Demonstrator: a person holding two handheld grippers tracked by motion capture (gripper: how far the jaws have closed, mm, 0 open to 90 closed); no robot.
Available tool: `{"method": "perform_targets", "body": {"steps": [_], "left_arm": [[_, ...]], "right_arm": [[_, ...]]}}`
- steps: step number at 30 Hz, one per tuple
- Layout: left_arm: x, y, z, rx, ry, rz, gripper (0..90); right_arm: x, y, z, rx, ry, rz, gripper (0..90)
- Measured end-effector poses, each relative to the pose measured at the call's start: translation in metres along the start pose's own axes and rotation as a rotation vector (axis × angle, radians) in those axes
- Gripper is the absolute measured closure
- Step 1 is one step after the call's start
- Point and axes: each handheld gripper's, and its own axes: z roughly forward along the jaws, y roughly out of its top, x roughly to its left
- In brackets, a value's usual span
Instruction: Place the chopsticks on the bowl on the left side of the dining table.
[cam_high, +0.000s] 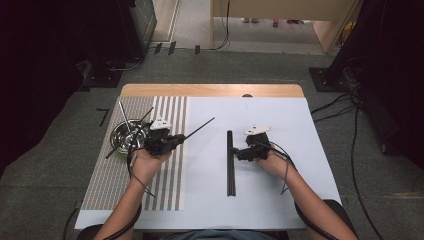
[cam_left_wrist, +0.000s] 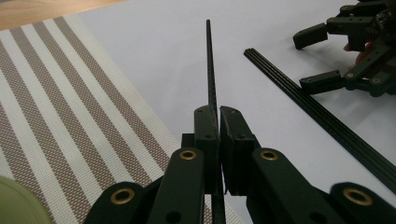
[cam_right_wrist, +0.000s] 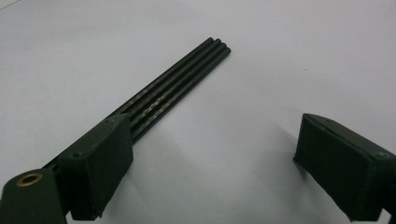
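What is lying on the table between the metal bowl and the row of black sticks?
In the high view, between the metal bowl and the row of black sticks is the left gripper, clamping one black stick.

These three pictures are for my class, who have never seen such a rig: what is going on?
A person sits at a table with a hand-held grasping tool in each hand. One camera looks down from above; one rides on each tool, looking along its jaws. The left tool is shut on a thin black stick. The right tool is open beside a bundle of sticks lying on the white sheet. A metal bowl with more sticks stands on the striped mat.
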Motion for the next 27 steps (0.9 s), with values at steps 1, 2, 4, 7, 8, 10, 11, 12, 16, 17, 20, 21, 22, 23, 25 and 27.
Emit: {"method": "perform_targets", "body": {"steps": [1,2,4,7,8,10,11,12,16,17,20,21,22,23,25,27], "left_arm": [[0.001,0.0,-0.001,0.001,0.004,0.001,87.6],[0.002,0.0,-0.002,-0.001,0.002,-0.001,87.6],[0.003,0.0,-0.004,-0.001,0.003,-0.004,87.6],[0.005,0.0,-0.006,-0.005,0.005,-0.006,87.6],[0.006,0.0,-0.007,-0.005,0.002,-0.008,87.6],[0.007,0.0,-0.009,-0.005,0.004,-0.005,87.6],[0.008,0.0,-0.01,-0.007,0.004,-0.006,87.6],[0.009,0.0,-0.011,-0.007,0.005,-0.005,87.6],[0.012,-0.001,-0.015,-0.005,0.006,-0.007,87.6],[0.013,-0.001,-0.015,-0.007,0.007,-0.008,87.6],[0.016,-0.001,-0.019,-0.011,0.018,-0.009,87.6],[0.017,-0.002,-0.02,-0.012,0.016,-0.012,87.6],[0.018,-0.002,-0.021,-0.011,0.016,-0.01,87.6],[0.019,-0.002,-0.022,-0.012,0.021,-0.008,87.5],[0.021,-0.002,-0.025,-0.012,0.023,-0.013,87.6],[0.023,-0.003,-0.027,-0.013,0.026,-0.014,87.6]], "right_arm": [[0.0,0.0,0.0,0.001,0.0,0.0,10.9],[0.0,0.0,0.0,0.0,0.0,0.0,11.0],[0.0,0.0,0.0,0.0,0.0,0.0,11.0],[0.0,0.0,0.0,0.0,0.001,0.0,11.0],[0.0,0.0,0.0,0.0,0.001,0.0,11.0],[0.0,0.0,0.0,0.0,0.0,0.001,11.0],[0.0,0.0,0.0,0.0,0.0,0.0,10.9],[0.0,0.0,0.0,0.0,0.001,0.0,11.0],[0.0,0.0,0.0,-0.002,0.001,0.001,11.0],[0.0,0.0,0.0,0.0,0.0,0.0,10.9],[0.0,0.0,0.0,0.001,0.001,0.001,11.0],[0.0,0.0,0.0,0.0,0.001,0.0,11.0],[0.0,0.0,0.0,0.0,0.001,0.0,11.0],[0.0,0.0,0.0,0.0,0.001,0.0,10.9],[0.0,0.0,0.0,0.0,0.001,0.0,11.0],[0.0,0.0,0.0,0.0,0.001,0.0,11.0]]}}
